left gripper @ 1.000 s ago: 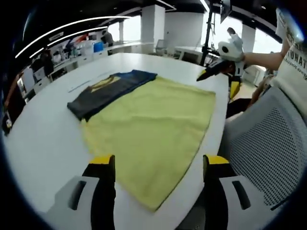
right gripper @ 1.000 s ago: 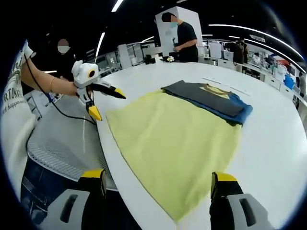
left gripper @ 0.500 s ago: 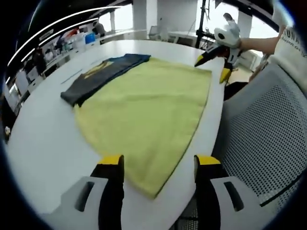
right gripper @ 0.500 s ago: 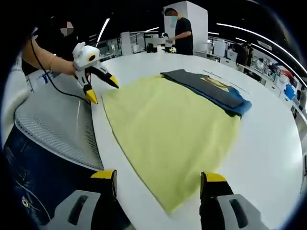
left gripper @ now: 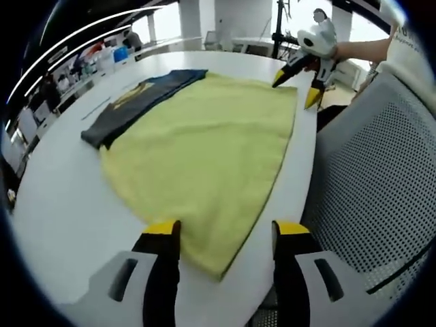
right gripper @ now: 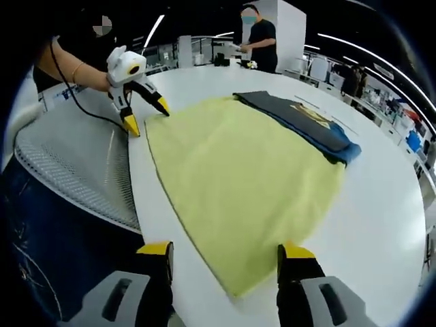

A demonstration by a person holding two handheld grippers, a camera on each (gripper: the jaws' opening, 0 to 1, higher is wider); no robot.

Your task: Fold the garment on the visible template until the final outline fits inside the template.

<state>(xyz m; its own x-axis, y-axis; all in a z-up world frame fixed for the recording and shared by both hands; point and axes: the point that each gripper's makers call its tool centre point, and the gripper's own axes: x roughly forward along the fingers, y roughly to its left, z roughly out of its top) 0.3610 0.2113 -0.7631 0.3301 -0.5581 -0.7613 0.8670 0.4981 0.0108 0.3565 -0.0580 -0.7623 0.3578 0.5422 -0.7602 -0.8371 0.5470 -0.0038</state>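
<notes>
Yellow garment (left gripper: 204, 146) lay flat on white surface (left gripper: 61, 204), near corner betw left gripper (left gripper: 221, 235) fingers; right gripper (right gripper: 221, 255) likewise. Both pairs apart, prob lining up for corner grabs

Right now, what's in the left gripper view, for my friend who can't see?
A yellow cloth lies flat on a white table, its near corner between the left gripper's open jaws. The right gripper is open at the far corner.
</notes>
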